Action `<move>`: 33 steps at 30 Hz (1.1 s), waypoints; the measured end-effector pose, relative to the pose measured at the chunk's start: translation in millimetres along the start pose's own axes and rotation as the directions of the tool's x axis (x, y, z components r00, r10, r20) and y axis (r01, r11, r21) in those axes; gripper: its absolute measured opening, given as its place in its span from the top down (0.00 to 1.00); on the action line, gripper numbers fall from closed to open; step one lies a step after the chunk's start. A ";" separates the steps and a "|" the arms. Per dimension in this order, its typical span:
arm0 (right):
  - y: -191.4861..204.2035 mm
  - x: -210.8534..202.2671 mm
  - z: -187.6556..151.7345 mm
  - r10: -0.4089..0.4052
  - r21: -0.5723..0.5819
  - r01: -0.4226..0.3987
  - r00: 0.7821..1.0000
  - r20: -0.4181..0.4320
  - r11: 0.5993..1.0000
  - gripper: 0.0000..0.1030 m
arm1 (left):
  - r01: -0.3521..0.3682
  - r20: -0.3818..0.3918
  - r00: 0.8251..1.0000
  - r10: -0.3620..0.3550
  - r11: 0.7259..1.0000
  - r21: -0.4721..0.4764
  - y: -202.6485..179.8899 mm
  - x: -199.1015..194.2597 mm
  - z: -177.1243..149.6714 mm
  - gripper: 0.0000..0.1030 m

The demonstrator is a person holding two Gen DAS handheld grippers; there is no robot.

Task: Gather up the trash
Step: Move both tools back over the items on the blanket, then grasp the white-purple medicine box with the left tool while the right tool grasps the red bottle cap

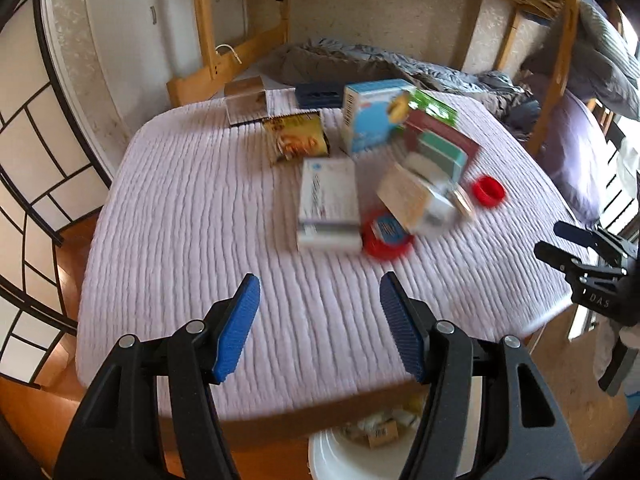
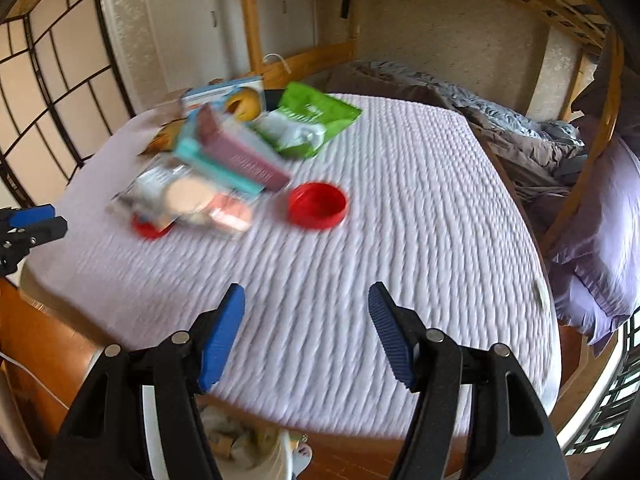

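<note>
Lilac quilted table [image 1: 192, 208] | trash: blurred boxes [image 1: 329, 204], red lid [image 2: 318, 205]

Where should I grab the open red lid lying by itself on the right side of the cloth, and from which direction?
Take the red lid by its rim wall, probably from above with the right gripper, which is open and empty. It lies hollow side up and apart from the pile, so one finger can go inside the rim and one outside. A side approach looks harder on the quilted cloth.
</note>
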State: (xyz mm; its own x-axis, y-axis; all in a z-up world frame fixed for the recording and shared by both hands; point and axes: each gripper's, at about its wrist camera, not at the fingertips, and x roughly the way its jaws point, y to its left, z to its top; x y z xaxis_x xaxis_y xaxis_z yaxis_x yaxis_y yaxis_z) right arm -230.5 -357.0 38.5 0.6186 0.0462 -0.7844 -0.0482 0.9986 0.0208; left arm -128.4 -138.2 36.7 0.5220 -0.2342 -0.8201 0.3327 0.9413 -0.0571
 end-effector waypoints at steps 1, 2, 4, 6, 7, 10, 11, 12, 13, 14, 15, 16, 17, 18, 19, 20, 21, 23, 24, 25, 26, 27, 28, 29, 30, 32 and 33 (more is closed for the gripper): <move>-1.8 5.3 3.8 -0.009 0.001 0.009 1.000 0.000 1.000 0.38 | 0.009 -0.006 1.000 -0.009 1.000 -0.013 5.7 6.1 3.7 0.37; -4.1 11.3 8.7 -0.014 0.001 0.014 1.000 -0.001 1.000 0.38 | 0.029 -0.018 0.999 -0.029 0.999 -0.030 10.0 16.7 12.4 0.37; -7.7 21.4 15.0 -0.018 0.006 0.018 1.000 -0.005 1.000 0.38 | 0.037 -0.030 0.999 -0.039 0.998 -0.042 15.3 25.0 21.9 0.37; -9.6 31.0 21.4 -0.011 0.015 0.011 1.000 -0.012 1.000 0.38 | 0.038 -0.037 0.999 -0.039 0.999 -0.036 15.0 37.2 31.6 0.37; -10.5 35.3 23.9 -0.008 0.018 0.008 1.000 -0.014 1.000 0.38 | 0.032 -0.040 0.999 -0.034 0.999 -0.030 13.5 42.0 35.5 0.37; -11.3 47.1 29.3 -0.003 0.024 0.004 1.000 -0.022 1.000 0.38 | 0.030 -0.059 0.998 -0.031 0.999 -0.015 9.0 57.1 43.3 0.37; -11.5 50.5 31.3 -0.003 0.026 0.004 1.000 -0.023 1.000 0.38 | 0.026 -0.067 0.997 -0.026 1.000 -0.006 6.5 63.6 45.3 0.37; -11.8 53.7 33.3 -0.002 0.028 0.002 1.000 -0.024 1.000 0.38 | 0.021 -0.070 0.997 -0.020 1.000 0.001 4.8 65.5 46.0 0.37; -12.1 56.6 35.3 0.002 0.031 -0.001 1.000 -0.025 1.000 0.38 | 0.016 -0.074 0.997 -0.015 1.000 0.009 3.0 68.9 46.9 0.37; -12.2 57.3 36.2 0.004 0.033 -0.004 1.000 -0.025 0.999 0.38 | 0.008 -0.080 0.997 -0.007 1.000 0.016 0.9 73.6 47.9 0.37; -12.7 60.1 38.2 0.006 0.033 -0.005 1.000 -0.025 0.999 0.38 | 0.000 -0.086 0.996 0.002 1.000 0.022 -0.3 77.8 48.8 0.37; -12.4 62.7 40.1 0.006 0.033 -0.005 1.000 -0.026 0.999 0.38 | -0.005 -0.092 0.996 0.008 1.000 0.026 -1.1 82.1 48.8 0.37; -12.8 65.7 42.2 0.008 0.034 -0.007 1.000 -0.027 0.999 0.39 | -0.007 -0.097 0.995 0.009 1.000 0.027 -1.2 84.6 48.8 0.37; -12.4 65.1 41.7 0.010 0.035 -0.009 1.000 -0.027 0.999 0.39 | -0.009 -0.101 0.995 0.012 1.000 0.027 -0.7 87.7 48.7 0.37; -12.5 67.5 43.4 0.011 0.035 -0.010 1.000 -0.028 0.999 0.40 | -0.011 -0.103 0.995 0.014 1.000 0.026 0.4 89.4 48.8 0.37; -12.1 70.6 45.3 0.012 0.032 -0.011 1.000 -0.029 0.999 0.46 | -0.015 -0.103 0.995 0.017 1.000 0.024 2.0 91.0 48.8 0.38; -11.8 73.0 46.7 0.013 0.029 -0.012 0.999 -0.032 1.000 0.50 | -0.016 -0.096 0.995 0.018 1.000 0.024 3.1 89.9 48.4 0.42; -11.0 78.0 49.5 0.013 0.016 -0.013 0.999 -0.036 1.000 0.55 | -0.023 -0.089 0.996 0.026 0.999 0.030 4.6 87.0 47.4 0.49; -9.6 78.6 50.5 0.007 0.002 -0.007 0.999 -0.032 1.000 0.55 | -0.021 -0.088 0.996 0.024 0.999 0.032 5.8 86.3 47.3 0.49; -8.1 78.6 50.8 -0.001 -0.010 0.001 1.000 -0.029 1.000 0.55 | -0.017 -0.088 0.996 0.020 0.999 0.032 7.0 84.9 46.8 0.49; -6.4 76.6 50.5 -0.007 -0.022 0.006 1.000 -0.023 1.000 0.55 | -0.019 -0.086 0.996 0.022 0.999 0.034 8.5 81.9 45.1 0.49; -5.4 74.0 50.2 -0.002 -0.030 0.001 1.000 -0.019 1.000 0.55 | -0.028 -0.084 0.996 0.031 0.999 0.038 10.3 78.6 42.7 0.49; -5.0 71.7 49.7 0.003 -0.033 -0.004 1.000 -0.017 0.999 0.55 | -0.032 -0.083 0.996 0.035 0.999 0.042 10.7 76.0 40.8 0.49; -5.0 70.2 49.0 0.006 -0.033 -0.007 1.000 -0.017 0.999 0.55 | -0.034 -0.082 0.996 0.038 0.998 0.045 12.4 73.2 39.2 0.49; -4.5 69.0 47.7 0.008 -0.034 -0.008 1.000 -0.018 0.999 0.55 | -0.037 -0.083 0.996 0.041 0.998 0.050 13.8 71.3 37.6 0.49; -3.0 68.1 45.7 0.007 -0.039 -0.008 1.000 -0.024 0.999 0.55 | -0.047 -0.086 0.995 0.052 0.997 0.057 16.2 70.5 34.5 0.49; -2.0 68.9 45.1 0.007 -0.043 -0.008 1.000 -0.028 0.999 0.55 | -0.049 -0.091 0.994 0.055 0.997 0.063 16.4 71.6 33.0 0.49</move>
State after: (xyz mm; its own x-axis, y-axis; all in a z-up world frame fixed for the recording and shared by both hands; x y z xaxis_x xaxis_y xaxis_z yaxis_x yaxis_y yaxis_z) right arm -152.5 -354.7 12.4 0.5965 0.0521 -0.8010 -0.0868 0.9962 0.0002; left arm -59.6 -147.6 -4.3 0.4662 -0.1590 -0.8702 0.3555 0.9345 0.0197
